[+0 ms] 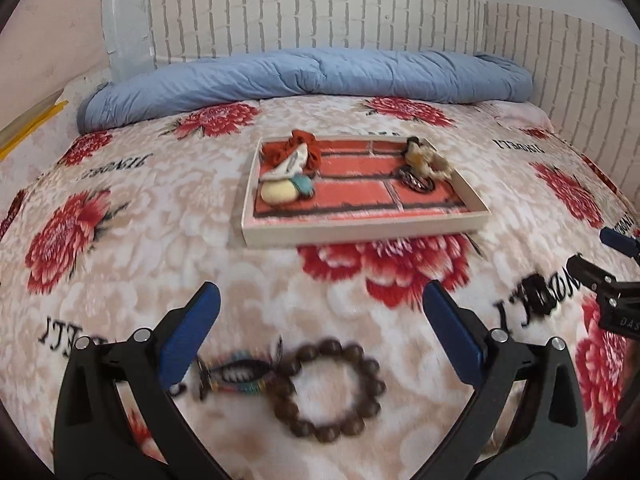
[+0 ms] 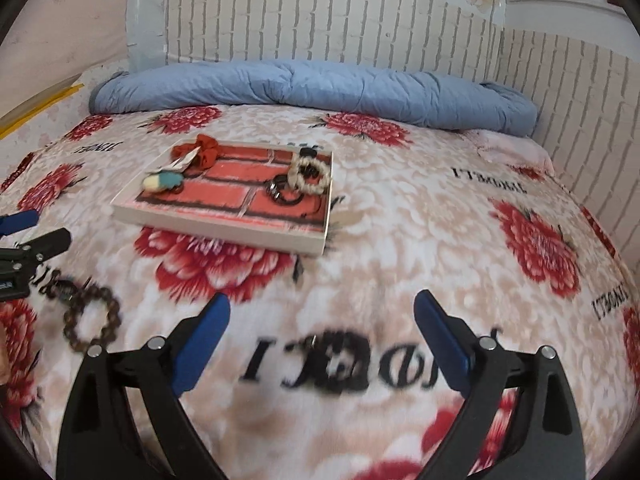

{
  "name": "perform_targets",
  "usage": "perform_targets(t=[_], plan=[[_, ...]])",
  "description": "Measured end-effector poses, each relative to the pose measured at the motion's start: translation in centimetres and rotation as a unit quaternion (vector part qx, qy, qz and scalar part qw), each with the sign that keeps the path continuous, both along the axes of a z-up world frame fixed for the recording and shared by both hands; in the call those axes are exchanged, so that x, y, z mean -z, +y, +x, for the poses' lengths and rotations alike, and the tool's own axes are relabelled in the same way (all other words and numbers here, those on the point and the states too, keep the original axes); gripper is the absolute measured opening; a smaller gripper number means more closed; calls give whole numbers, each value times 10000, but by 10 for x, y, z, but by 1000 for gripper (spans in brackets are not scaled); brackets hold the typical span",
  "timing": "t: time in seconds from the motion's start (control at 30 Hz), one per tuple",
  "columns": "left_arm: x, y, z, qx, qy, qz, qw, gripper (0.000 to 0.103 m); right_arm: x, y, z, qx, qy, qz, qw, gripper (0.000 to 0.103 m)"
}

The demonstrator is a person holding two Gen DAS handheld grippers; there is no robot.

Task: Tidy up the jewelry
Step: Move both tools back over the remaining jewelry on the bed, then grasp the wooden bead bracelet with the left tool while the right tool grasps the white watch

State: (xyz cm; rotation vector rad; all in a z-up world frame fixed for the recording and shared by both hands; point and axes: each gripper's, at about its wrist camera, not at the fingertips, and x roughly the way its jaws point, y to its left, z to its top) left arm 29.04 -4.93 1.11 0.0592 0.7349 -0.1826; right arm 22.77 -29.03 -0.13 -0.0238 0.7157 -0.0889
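Observation:
A brown wooden bead bracelet (image 1: 332,392) with a braided tassel charm (image 1: 236,372) lies on the flowered blanket, right under my left gripper (image 1: 320,304), which stands open above it and touches nothing. In the right wrist view the same bracelet (image 2: 94,320) lies at the left. A shallow tray (image 1: 360,232) with a red brick print holds a red scrunchie (image 1: 308,148), a cream scrunchie (image 1: 430,164), dark rings (image 1: 418,182) and a yellow and teal piece (image 1: 284,192). My right gripper (image 2: 322,312) is open over bare blanket, with nothing between its fingers.
A rolled blue quilt (image 1: 304,76) lies along the far side of the bed against a white brick-pattern wall (image 1: 320,16). The right gripper's fingers (image 1: 592,272) show at the right edge of the left wrist view. The tray (image 2: 224,232) sits left of centre in the right wrist view.

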Motion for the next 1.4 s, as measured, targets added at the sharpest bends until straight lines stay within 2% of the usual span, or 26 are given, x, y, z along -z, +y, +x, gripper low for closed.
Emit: perform_targets(t=[0.3, 0.6, 0.73, 0.87, 0.93, 1.1, 1.33, 1.4], plan=[[38, 5, -35, -137, 183, -13, 9997, 98, 30, 15, -46, 18, 118, 272, 9996, 91], [55, -3, -48, -28, 179, 51, 9998, 97, 52, 21, -60, -22, 337, 410, 9986, 90], [59, -9, -46, 50, 274, 11, 9996, 91, 56, 22, -61, -42, 400, 408, 9984, 90], [65, -16, -44, 97, 364, 94, 9992, 85, 62, 24, -59, -93, 508, 433, 9977, 77], [67, -17, -41, 141, 435, 46, 9989, 79, 66, 27, -58, -128, 570, 400, 9975, 74], [73, -21, -37, 178, 550, 64, 9983, 73, 74, 35, -56, -193, 695, 326, 9969, 65], [90, -22, -22, 162, 1003, 14, 9948, 52, 82, 40, -48, -247, 835, 275, 9958, 51], [95, -22, -19, 146, 1103, 15, 9938, 51, 83, 41, -47, -281, 834, 327, 9956, 45]])
